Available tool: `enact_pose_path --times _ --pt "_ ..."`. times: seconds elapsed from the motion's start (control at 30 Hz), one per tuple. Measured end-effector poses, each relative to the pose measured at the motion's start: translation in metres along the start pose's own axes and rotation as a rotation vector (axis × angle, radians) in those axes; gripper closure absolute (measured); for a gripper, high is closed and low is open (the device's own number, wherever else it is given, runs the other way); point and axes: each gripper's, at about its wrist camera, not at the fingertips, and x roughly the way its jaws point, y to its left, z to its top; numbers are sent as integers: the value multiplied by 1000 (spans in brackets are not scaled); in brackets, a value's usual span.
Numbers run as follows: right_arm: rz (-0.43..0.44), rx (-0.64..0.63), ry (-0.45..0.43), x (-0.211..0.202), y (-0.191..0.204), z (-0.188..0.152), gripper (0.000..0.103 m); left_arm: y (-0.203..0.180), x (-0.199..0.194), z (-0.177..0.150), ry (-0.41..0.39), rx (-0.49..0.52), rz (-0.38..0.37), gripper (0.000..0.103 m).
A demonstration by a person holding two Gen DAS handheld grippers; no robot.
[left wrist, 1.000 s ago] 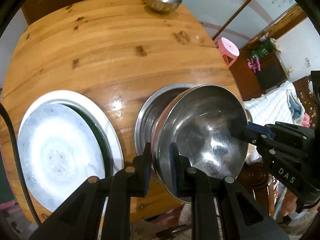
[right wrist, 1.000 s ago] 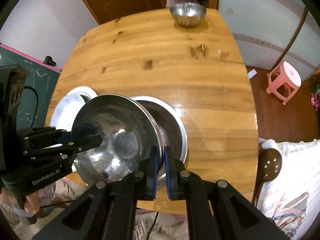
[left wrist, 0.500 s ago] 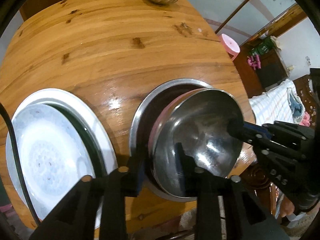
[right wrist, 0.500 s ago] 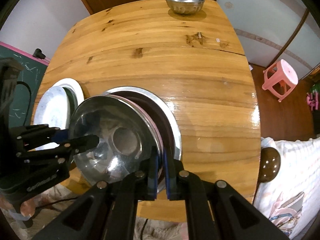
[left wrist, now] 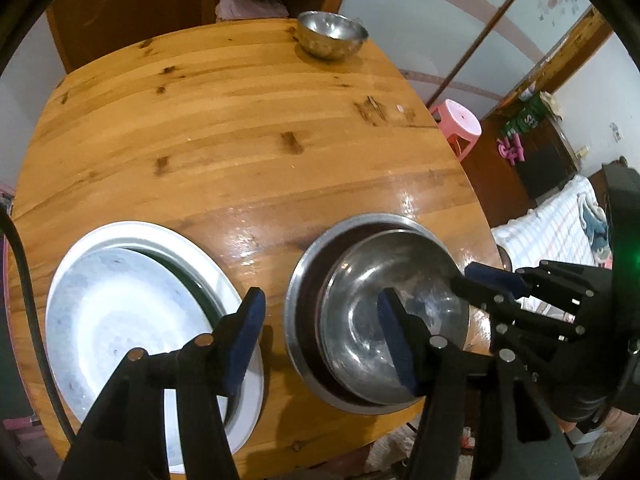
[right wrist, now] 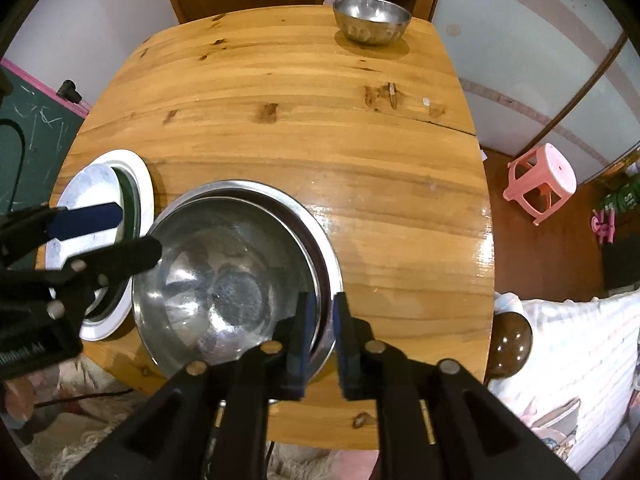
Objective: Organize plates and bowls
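Since a second ago the steel bowl (left wrist: 384, 312) has gone from tilted and clamped by both tools to lying nested in the larger steel basin (left wrist: 304, 280); both tools have just been opening.

Left tool (left wrist: 320, 336): jaws spread wide, gripping nothing. One blue pad (left wrist: 244, 336) stands over the bare wood between the plates and the basin, the other over the bowl's inside; the bowl's near left rim lies between them, untouched.

Right tool (right wrist: 322, 336): jaws parted a little, straddling the right rims of bowl and basin; no pad presses on the steel, as far as can be seen.

Steel bowl: upright, seated off-centre in the basin, toward the counter's near edge.

Steel basin: on the counter (left wrist: 240, 140), near edge, right of the plates.

White plate (left wrist: 224, 264): at the near left of the counter, apart from the basin. A pale marbled plate (left wrist: 120, 312) rests in it, shifted toward the near left, a dark gap showing at its far side.

Small steel bowl (right wrist: 372, 20): alone at the counter's far edge, upright, well apart from the rest.

Pink stool (right wrist: 540, 180): on the floor, right of the counter.
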Motion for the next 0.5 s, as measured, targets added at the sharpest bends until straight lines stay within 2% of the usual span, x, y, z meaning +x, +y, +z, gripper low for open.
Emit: enact_pose_path --times 0.1,0.2,0.5 --pt "17 11 -13 -4 -2 1 76 2 -7 1 -17 2 14 44" --pt "26 13 -27 -9 -4 2 76 4 -13 2 -34 -3 20 37" --pt "71 18 -53 -27 -7 2 76 0 -30 6 -58 -2 13 34"
